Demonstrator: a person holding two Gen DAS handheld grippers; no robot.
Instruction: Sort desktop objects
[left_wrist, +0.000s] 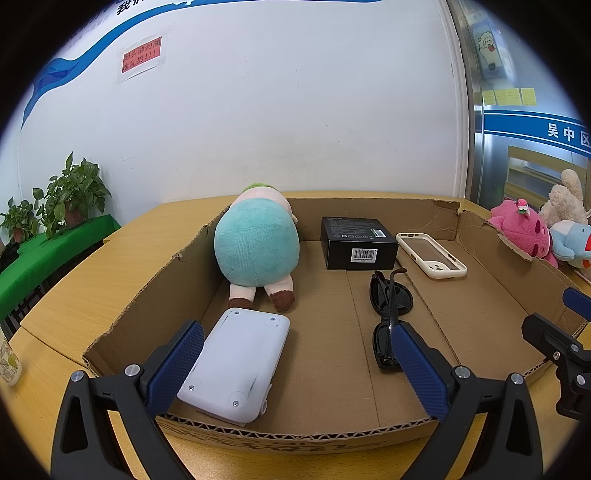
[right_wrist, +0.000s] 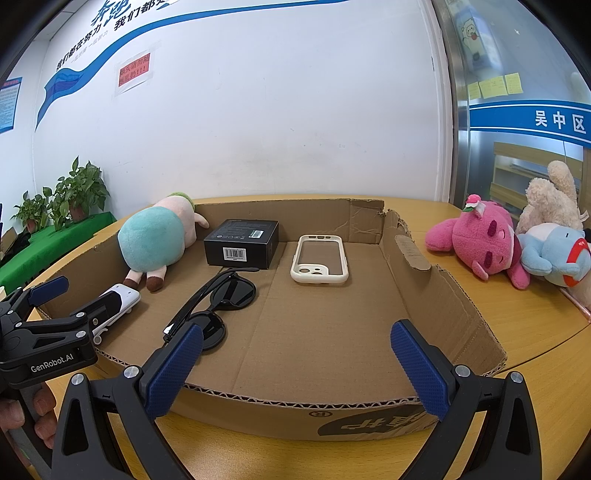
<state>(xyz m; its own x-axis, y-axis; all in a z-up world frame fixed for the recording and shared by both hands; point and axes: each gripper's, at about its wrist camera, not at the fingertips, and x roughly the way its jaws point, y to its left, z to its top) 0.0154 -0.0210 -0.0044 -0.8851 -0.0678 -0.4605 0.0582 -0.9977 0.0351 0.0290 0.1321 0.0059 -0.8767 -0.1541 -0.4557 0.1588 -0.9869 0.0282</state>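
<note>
A shallow cardboard tray holds a teal plush toy, a white device, a black box, black sunglasses and a cream phone case. My left gripper is open and empty over the tray's near edge, between the white device and the sunglasses. My right gripper is open and empty over the tray's near right part. Each gripper shows in the other's view, the right and the left.
A pink plush, a beige plush and a light blue plush lie on the wooden table right of the tray. Potted plants stand on a green-covered table at the left. A white wall is behind.
</note>
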